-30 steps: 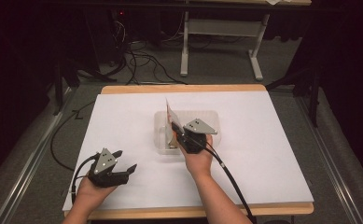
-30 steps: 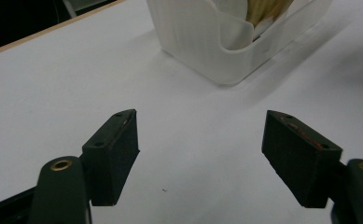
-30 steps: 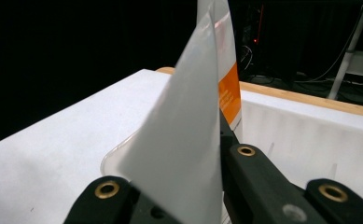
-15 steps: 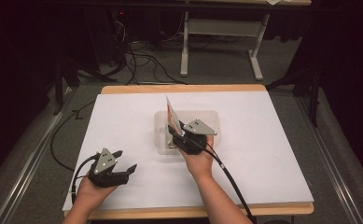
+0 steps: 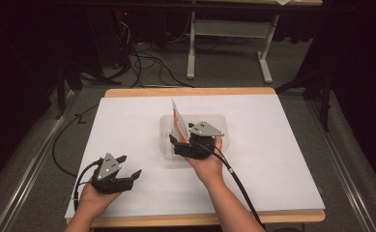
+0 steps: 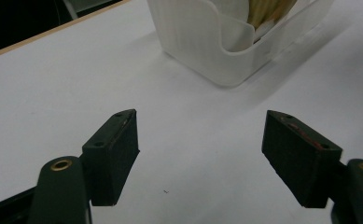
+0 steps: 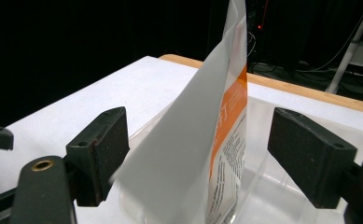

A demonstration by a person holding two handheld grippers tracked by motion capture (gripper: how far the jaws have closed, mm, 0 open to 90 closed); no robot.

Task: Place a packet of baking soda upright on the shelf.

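High view: a white-topped desk (image 5: 127, 125) with a wooden edge takes up the middle of the frame, and a clear plastic tray (image 5: 224, 123) sits near its centre. A white paper packet with an orange band (image 5: 178, 117) stands upright and a little tilted in the left part of that tray, its top corner rising above the rim. The right gripper (image 5: 181, 141) lies just below and right of the packet, over the tray's near edge, held by a hand that enters from the bottom centre; a black cable trails from it toward the lower right. Its jaws have just been opening and now stand wide. In the right gripper view the packet (image 7: 226, 140) rises between the two black jaws in the middle of the frame, its white flap close to the left pad, while the right pad is well clear of it; the pads do not press on it. The tray's clear wall (image 7: 282, 186) shows behind the packet at the lower right. The left gripper (image 5: 130, 166) rests at the lower left of the high view, well apart from the tray, jaws wide with nothing between them. In the left gripper view the two jaws hang over bare white desk (image 6: 53, 84), and the tray (image 6: 202, 46) sits at the upper centre, with pale contents inside too blurred to tell.
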